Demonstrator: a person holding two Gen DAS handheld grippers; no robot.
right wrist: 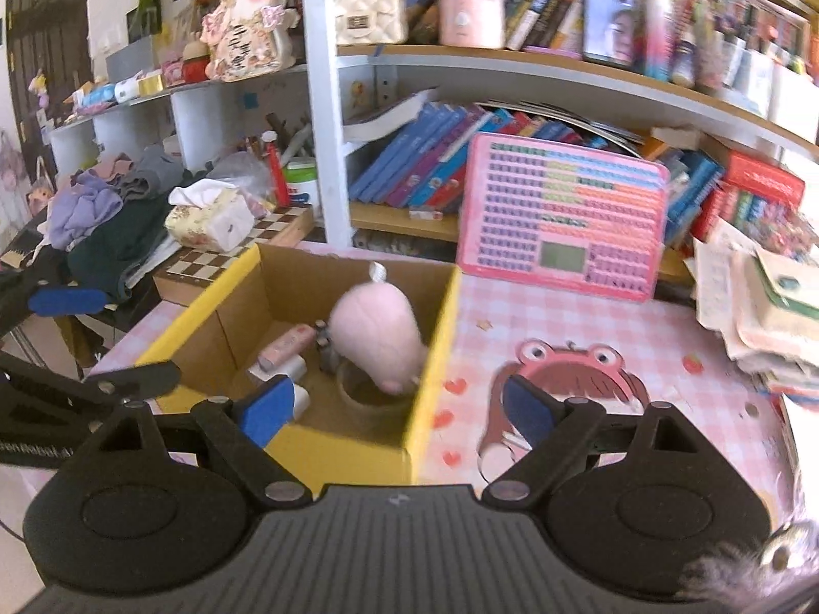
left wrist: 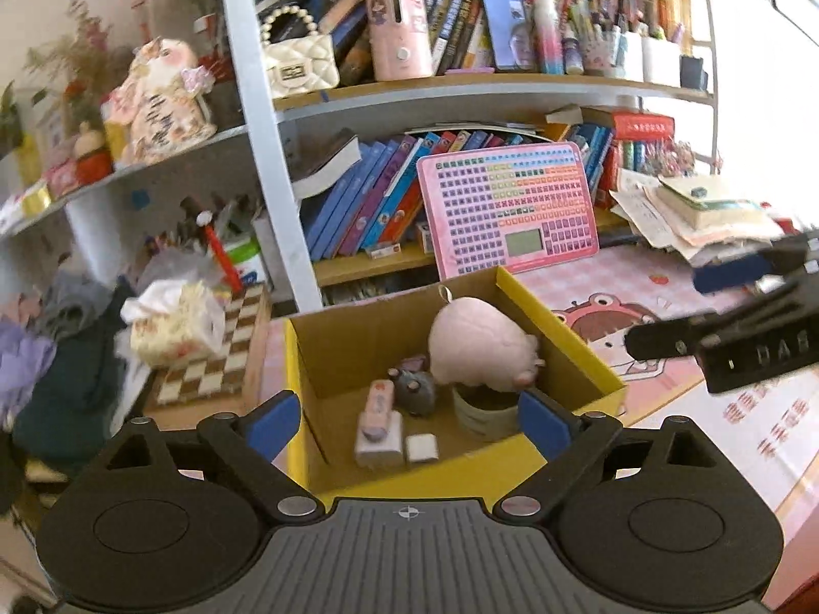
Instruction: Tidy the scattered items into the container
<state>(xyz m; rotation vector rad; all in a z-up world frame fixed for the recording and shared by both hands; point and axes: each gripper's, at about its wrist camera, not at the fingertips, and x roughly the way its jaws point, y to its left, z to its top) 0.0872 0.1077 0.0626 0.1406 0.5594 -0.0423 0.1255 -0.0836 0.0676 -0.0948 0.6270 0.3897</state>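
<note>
The box [left wrist: 563,337] stands open at the back left part of the table [right wrist: 640,337], its yellow edge folded outward so that things can be dropped in from above; inside it lie a pink plush [left wrist: 481,348], a small grey toy [left wrist: 417,391], a pink tube [left wrist: 379,409], a white block [left wrist: 422,447] and a tape roll [left wrist: 486,412]. The plush leans head down on the roll against the right wall of the box, and the smaller things lie flat on the floor of the box near its front wall; so they look dropped, not arranged.

The left gripper [left wrist: 409,422] is wide open and holds nothing; it hangs above the front edge of the box and looks down into it. The right gripper [right wrist: 399,407] is also wide open and empty; its one pad [right wrist: 266,409] is over the front of the box, the other [right wrist: 527,409] over the table mat at the right of the box.

I see no loose item left on the mat beside the box, so I judge the tidying near its end; the front edge of the table is hidden under the grippers, so I cannot be sure.

For moving, the table right of the box is free as far as the paper pile [right wrist: 757,302] at the right edge; behind stands a pink board [right wrist: 563,220] close to the back right corner of the box; at the left a chessboard [right wrist: 225,256] and a tissue box [right wrist: 210,220] crowd the left wall, so there is little room there.
</note>
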